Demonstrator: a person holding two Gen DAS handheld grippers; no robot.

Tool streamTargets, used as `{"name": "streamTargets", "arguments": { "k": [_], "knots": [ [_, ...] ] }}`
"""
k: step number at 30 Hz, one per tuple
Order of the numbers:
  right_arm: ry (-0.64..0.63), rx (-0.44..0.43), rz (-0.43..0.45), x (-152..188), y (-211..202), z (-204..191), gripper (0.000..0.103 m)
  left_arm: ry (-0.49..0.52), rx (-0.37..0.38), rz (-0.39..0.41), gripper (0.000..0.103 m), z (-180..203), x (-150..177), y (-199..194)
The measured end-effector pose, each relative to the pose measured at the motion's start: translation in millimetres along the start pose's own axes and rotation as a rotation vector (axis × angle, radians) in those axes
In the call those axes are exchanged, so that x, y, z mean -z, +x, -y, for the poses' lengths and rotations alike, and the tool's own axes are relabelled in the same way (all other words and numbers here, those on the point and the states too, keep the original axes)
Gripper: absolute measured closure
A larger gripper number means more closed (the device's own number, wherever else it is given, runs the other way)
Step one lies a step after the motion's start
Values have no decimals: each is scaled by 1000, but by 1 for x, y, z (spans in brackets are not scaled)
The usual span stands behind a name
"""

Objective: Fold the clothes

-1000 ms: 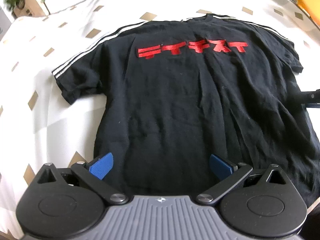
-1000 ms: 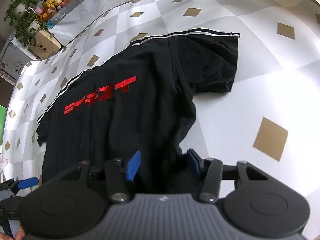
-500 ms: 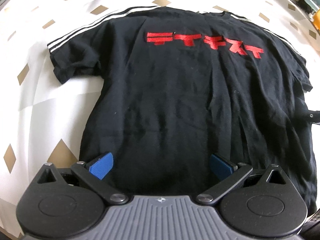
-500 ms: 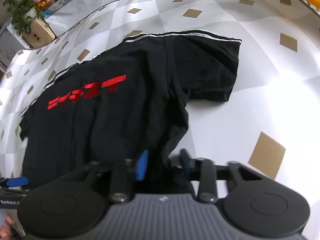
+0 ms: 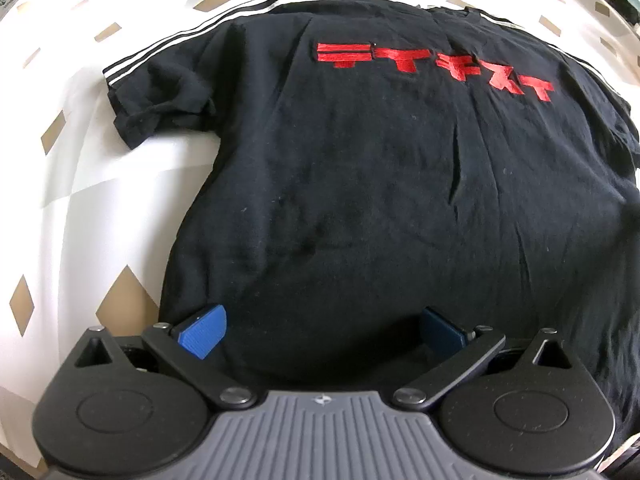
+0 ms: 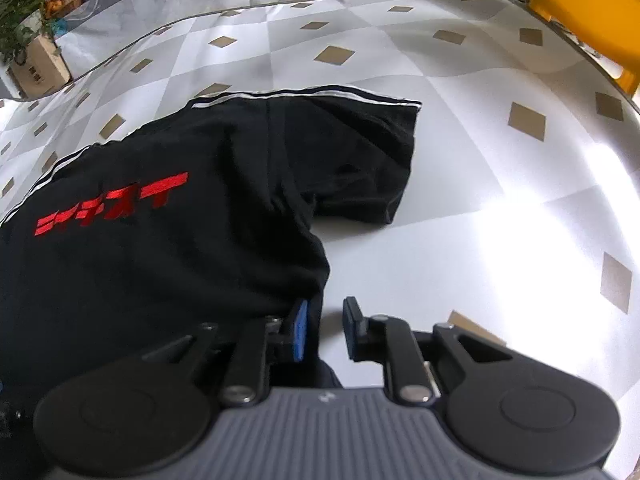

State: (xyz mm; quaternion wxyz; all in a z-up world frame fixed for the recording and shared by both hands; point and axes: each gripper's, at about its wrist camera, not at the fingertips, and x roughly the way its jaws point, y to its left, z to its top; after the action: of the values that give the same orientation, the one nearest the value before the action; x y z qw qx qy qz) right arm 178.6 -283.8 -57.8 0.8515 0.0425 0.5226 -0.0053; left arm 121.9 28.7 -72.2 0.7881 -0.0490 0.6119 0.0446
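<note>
A black T-shirt (image 5: pixel 380 184) with red lettering (image 5: pixel 436 68) and white shoulder stripes lies spread flat, front up, on a white tablecloth with tan diamonds. My left gripper (image 5: pixel 322 330) is wide open at the shirt's hem, low over the bottom left part. In the right wrist view the shirt (image 6: pixel 160 240) fills the left, its sleeve (image 6: pixel 360 160) spread out. My right gripper (image 6: pixel 328 326) stands partly closed, a narrow gap left, at the shirt's right side edge, with cloth beside the left pad.
The tablecloth (image 6: pixel 500 208) extends bare to the right of the shirt. A yellow object (image 6: pixel 584 12) sits at the far right edge. Plants and a cardboard box (image 6: pixel 36 68) stand beyond the table's far left.
My right gripper's jaws have narrowed markedly and moved in at the shirt's side edge. My left gripper has moved closer to the hem, still wide open.
</note>
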Motion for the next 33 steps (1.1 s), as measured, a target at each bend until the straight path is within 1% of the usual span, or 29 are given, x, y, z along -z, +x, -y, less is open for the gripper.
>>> {"name": "streamTargets", "arguments": {
  "k": [3,6,8,10,14,16,19,23,26,28,33],
  "knots": [
    [23,5,7,-1,1,3,82,7,-1,-2,0,3,0,1],
    [73,-5,-5,0,-2,8,72,10,-3,-3,0,5,2,-1],
    [99,-18,-2,0,-7,12,68,14,-3,-4,0,5,4,-2],
    [119,-39,2,-1,-13,17,62,13,-4,-5,0,5,6,-2],
    [111,-71,-10,4,-24,17,57,9,-7,1,0,8,11,-5],
    [97,-87,-32,8,-26,14,53,10,-11,5,0,10,14,-6],
    [76,-90,-70,14,-27,10,52,14,-16,10,0,12,19,-6],
    [83,-83,-102,23,-28,10,52,11,-22,8,0,13,30,-9],
    [80,-90,-123,30,-30,9,51,-5,-14,3,0,9,39,-11],
    [71,-77,-137,35,-31,6,51,-13,-7,2,0,9,45,-12],
    [51,-56,-144,49,-33,-1,50,13,-34,29,0,13,57,-18]
  ]
}}
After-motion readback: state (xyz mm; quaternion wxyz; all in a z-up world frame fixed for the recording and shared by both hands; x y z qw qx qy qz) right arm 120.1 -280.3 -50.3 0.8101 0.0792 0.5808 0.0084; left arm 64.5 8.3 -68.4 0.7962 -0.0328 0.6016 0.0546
